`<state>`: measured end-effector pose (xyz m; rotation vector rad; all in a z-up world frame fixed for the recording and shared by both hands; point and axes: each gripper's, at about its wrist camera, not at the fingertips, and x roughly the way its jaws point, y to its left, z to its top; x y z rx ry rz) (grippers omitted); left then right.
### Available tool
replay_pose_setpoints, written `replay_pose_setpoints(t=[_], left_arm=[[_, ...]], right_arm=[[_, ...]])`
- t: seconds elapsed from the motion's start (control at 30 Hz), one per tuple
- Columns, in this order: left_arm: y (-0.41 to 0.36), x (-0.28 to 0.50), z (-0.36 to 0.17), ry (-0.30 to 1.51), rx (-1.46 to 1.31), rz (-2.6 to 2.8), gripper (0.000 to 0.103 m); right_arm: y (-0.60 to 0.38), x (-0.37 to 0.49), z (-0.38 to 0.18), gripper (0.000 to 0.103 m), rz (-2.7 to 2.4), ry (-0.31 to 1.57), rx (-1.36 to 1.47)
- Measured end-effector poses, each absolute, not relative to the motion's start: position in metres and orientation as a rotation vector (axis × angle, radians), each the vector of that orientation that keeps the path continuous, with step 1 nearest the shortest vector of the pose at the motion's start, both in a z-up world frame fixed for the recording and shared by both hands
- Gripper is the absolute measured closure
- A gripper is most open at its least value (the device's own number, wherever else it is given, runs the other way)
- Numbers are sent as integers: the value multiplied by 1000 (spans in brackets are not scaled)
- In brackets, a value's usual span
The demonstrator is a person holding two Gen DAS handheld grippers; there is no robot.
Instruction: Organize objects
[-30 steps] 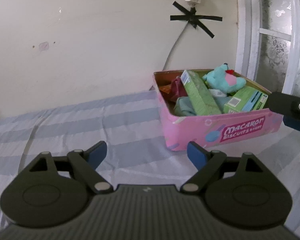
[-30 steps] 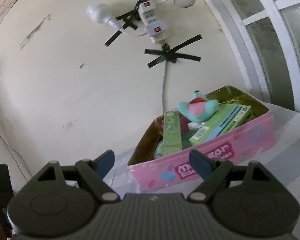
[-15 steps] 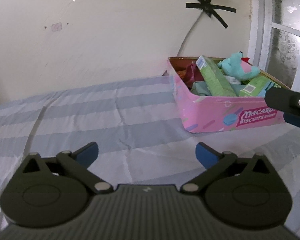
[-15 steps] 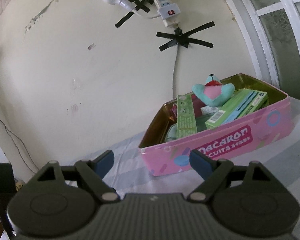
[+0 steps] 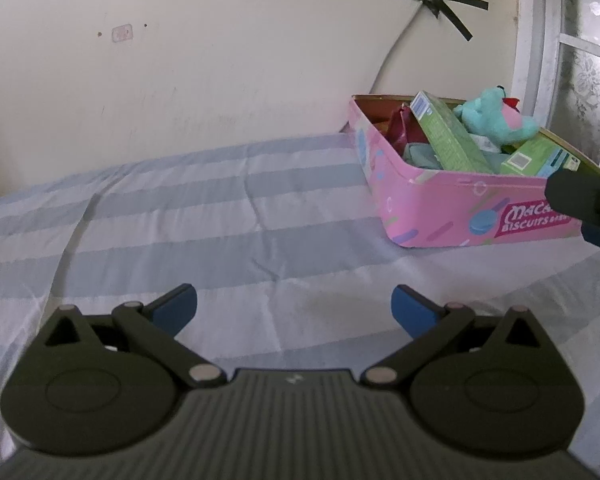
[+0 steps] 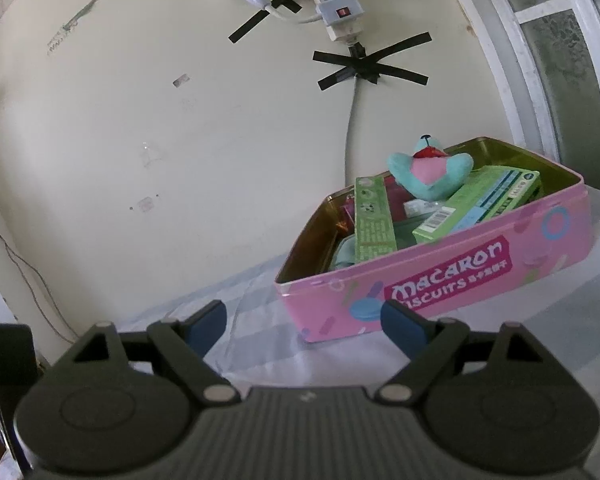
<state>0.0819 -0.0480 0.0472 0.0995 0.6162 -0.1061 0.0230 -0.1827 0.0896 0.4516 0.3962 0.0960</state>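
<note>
Pink biscuit tin (image 6: 440,280) sits lidless on the striped bedsheet (image 5: 220,216) against the wall, by the window frame. Inside lie two green boxes (image 6: 374,224), a teal plush toy (image 6: 428,170) on top, and a dark red packet (image 5: 400,128). Left gripper (image 5: 294,310) has just been opening and stands wide with nothing between its jaws; right gripper (image 6: 304,322) is wide and empty just before the tin

left hand-held gripper (image 5: 294,307) agape, right hand-held gripper (image 6: 303,320) agape
</note>
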Motion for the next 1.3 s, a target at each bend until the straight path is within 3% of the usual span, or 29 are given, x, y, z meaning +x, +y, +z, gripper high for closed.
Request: replay_pose_setpoints(t=[0.77, 1.3], left_arm=[[-72, 67, 42, 623, 171, -155, 0], [-81, 63, 46, 598, 238, -89, 0]], right_arm=[[-204, 14, 80, 3, -23, 359, 488], [-211, 12, 77, 1, -27, 347, 489]])
